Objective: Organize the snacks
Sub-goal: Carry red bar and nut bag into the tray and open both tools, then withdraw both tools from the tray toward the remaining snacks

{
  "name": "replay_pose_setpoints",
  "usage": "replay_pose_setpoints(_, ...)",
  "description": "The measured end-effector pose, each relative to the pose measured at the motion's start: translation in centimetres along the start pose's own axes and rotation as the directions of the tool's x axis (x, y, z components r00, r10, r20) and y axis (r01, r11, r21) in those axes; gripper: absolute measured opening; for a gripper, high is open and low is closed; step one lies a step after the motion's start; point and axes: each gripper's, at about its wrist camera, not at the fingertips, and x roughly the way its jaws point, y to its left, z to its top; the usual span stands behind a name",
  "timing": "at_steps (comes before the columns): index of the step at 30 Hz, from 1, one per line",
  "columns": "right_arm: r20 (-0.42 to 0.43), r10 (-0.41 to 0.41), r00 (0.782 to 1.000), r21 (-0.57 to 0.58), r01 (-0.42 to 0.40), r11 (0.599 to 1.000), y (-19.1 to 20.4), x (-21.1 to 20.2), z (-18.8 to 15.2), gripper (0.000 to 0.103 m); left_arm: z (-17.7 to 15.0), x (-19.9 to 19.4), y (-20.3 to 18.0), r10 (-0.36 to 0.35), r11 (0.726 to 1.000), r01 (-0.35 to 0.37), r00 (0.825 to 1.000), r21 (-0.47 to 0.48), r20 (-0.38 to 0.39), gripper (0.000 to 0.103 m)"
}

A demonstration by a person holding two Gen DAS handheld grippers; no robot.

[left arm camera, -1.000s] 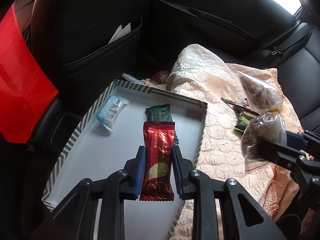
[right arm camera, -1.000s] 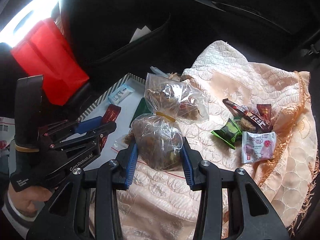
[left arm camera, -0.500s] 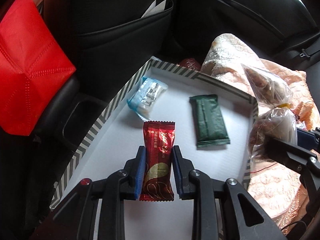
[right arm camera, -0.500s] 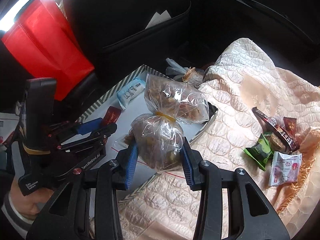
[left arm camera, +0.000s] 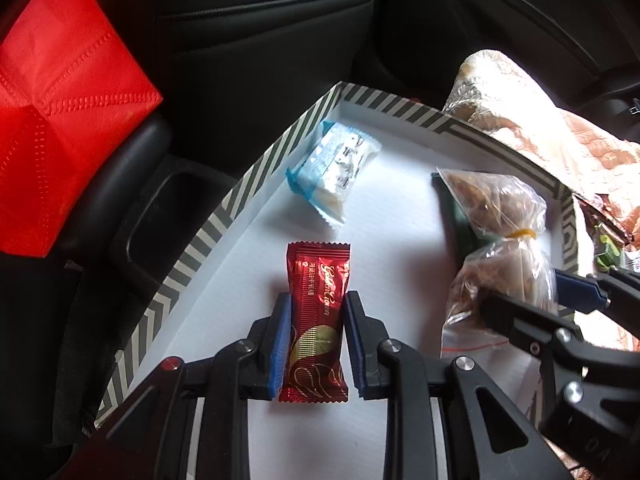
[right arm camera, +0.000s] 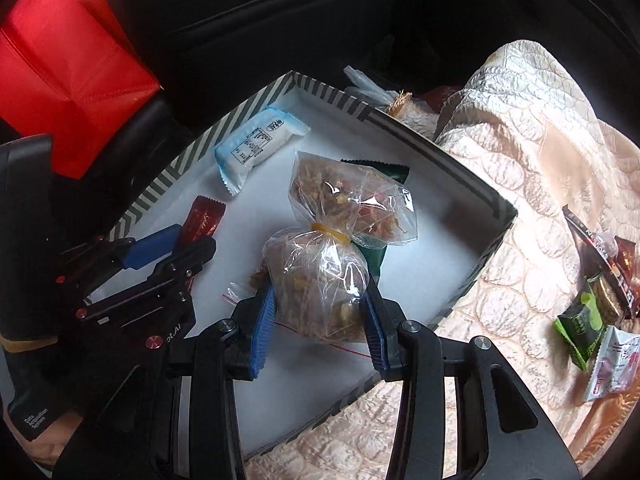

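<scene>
My left gripper (left arm camera: 315,304) is shut on a red snack bar (left arm camera: 316,320), held low over the white floor of a striped-rimmed box (left arm camera: 248,184). In the right wrist view the same gripper (right arm camera: 188,240) shows at the left with the red bar (right arm camera: 204,216). My right gripper (right arm camera: 320,300) is shut on a clear bag of brown snacks (right arm camera: 320,280) tied with a yellow band, over the box (right arm camera: 472,196). A blue-white packet (left arm camera: 332,160) and a dark green bar (right arm camera: 376,256) lie inside the box.
A red bag (left arm camera: 56,92) stands at the left by the black seat back. A beige quilted cloth (right arm camera: 520,160) covers the seat at the right, with several loose snacks (right arm camera: 592,304) on it. A seat pocket (left arm camera: 272,16) faces the box.
Both grippers have come down and moved over the box, each keeping its load. The clear bag now hangs above the green bar inside the box instead of over the cloth.
</scene>
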Motion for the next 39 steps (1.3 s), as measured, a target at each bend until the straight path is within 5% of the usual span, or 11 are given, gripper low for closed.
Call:
replay_pose_setpoints(3,-0.023,0.008,1.0,0.005,-0.008,1.0,0.0,0.6,-0.2,0.043,-0.1,0.6,0.1,0.018,1.0,-0.018,1.0,-0.012,-0.017,0.034)
replay_pose_setpoints(4,-0.025,0.01,1.0,0.007,-0.009,1.0,-0.1,0.6,-0.3,0.047,-0.1,0.7,0.2,0.027,1.0,-0.027,1.0,-0.016,-0.017,0.042)
replay_pose_setpoints(5,-0.02,0.011,1.0,0.013,-0.011,1.0,-0.2,0.5,-0.3,0.054,-0.1,0.7,0.3,0.042,0.999,-0.042,0.999,-0.023,-0.017,0.062)
replay_pose_setpoints(7,-0.004,0.023,1.0,0.022,-0.023,0.999,-0.4,0.1,-0.4,0.055,-0.3,0.5,0.5,0.042,0.999,-0.042,0.999,-0.032,-0.011,0.078)
replay_pose_setpoints(21,0.132,0.023,0.991,0.038,-0.028,0.999,-1.6,-7.1,-3.7,0.059,-1.8,-4.1,-1.5,0.021,1.0,-0.021,0.998,-0.009,0.055,0.09)
replay_pose_setpoints(39,0.145,-0.114,0.983,0.253,0.074,0.965,-12.3,-13.8,-11.0,0.059,-2.7,-9.6,-9.8,-0.097,0.984,0.076,0.988,0.162,0.124,0.094)
